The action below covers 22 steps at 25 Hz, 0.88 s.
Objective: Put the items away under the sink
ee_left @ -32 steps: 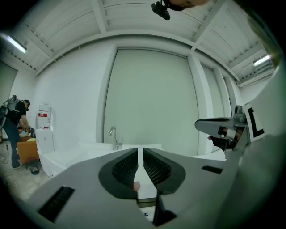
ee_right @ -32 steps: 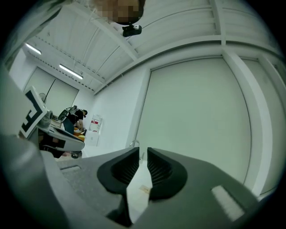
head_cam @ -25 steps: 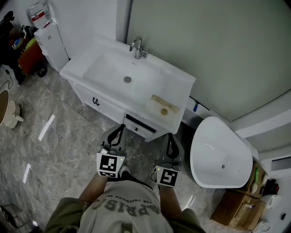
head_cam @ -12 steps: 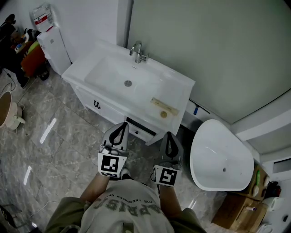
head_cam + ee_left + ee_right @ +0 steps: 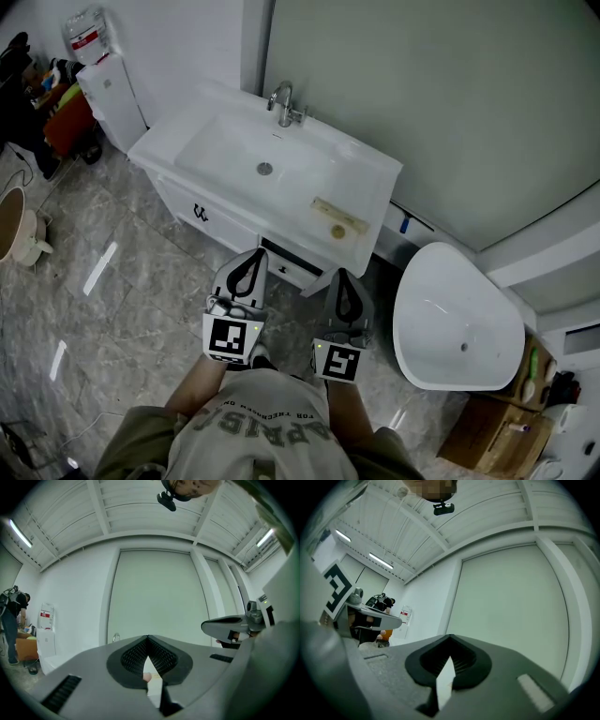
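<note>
Left tongs [image 5: 250, 259] and right tongs [image 5: 339, 277] both clenched, empty; since a second ago both sit slightly higher, closer to sink cabinet [image 5: 202, 220] front.

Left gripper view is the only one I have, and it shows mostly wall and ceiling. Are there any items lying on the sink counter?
Observer: Yes. In the head view a flat beige item and a small round one lie on the counter, to the right of the basin.
Operator: Is something open below the counter?
Observer: A drawer just below those items seems pulled out a little, with a dark gap above its front.
Operator: Does the right claw carry anything?
Observer: No. In the right gripper view the right claw is shut with nothing between its jaws.
</note>
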Available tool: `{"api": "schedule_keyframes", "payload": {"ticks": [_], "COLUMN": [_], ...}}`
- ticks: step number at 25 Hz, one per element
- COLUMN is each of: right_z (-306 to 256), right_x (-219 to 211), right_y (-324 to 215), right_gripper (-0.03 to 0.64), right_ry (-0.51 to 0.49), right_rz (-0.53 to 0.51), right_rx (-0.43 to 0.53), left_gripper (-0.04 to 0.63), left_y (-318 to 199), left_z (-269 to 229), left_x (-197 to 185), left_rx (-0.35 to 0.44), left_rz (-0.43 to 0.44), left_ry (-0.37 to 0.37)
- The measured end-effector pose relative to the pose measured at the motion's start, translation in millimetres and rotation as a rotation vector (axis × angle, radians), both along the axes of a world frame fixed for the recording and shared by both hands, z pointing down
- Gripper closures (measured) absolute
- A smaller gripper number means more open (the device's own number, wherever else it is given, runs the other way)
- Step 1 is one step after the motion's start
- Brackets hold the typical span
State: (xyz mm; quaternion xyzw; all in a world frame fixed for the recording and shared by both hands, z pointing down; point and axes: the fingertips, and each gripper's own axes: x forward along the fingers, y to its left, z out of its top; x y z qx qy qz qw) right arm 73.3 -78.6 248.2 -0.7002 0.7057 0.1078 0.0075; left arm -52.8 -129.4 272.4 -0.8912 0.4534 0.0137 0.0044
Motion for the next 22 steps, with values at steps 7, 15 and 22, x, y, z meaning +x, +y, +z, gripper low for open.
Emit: {"api": "schedule_keyframes", "payload": {"ticks": [7, 15, 22], "right_z": [1.0, 0.7, 1.1], "right_x": [-1.9, -4.7, -6.6], "right_y": [5.6, 9.4, 14.3], "right_gripper": [0.618, 0.618, 0.618], "right_ry": [0.013, 0.021, 0.024], "right_rz": [-0.013, -0.028, -0.028], "right_rx": [-0.011, -0.016, -0.014], "left_gripper": [0.584, 0.584, 0.584], "left_y": [6.2, 11.9, 15.8], "left_z": [-0.2, 1.4, 4.8], "left_x": [4.2, 1.9, -5.3], "left_rx": [0.003, -0.003, -0.023], "left_rz": [0.007, 0.000, -0.018], "left_ry": [0.011, 0.011, 0.014]}}
